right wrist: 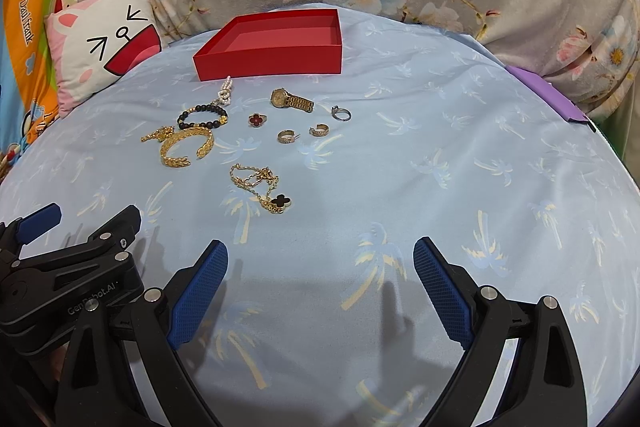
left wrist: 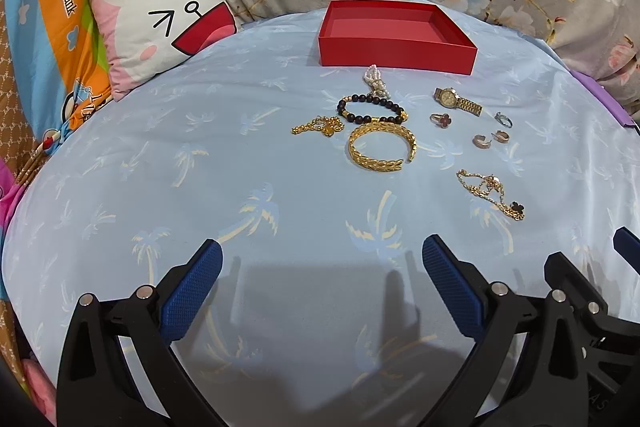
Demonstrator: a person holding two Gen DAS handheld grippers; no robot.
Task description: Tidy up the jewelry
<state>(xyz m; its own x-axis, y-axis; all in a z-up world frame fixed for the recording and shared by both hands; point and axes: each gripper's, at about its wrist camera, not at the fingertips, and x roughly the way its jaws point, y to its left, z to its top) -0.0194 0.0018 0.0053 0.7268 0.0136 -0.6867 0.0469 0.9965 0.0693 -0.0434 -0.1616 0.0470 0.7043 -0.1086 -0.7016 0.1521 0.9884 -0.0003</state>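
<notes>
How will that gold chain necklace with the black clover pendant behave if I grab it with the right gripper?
The chain necklace lies in loose tangled loops, so it will probably hang limp and trail when lifted. Its fine links look thin against the wide pads, so they may slip. Pinching near the clover pendant seems safer. The right gripper is open.

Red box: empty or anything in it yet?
Empty. The red box shows only bare red floor in both wrist views, and every piece, including the gold watch and gold cuff bangle, lies outside on the blue sheet.
</notes>
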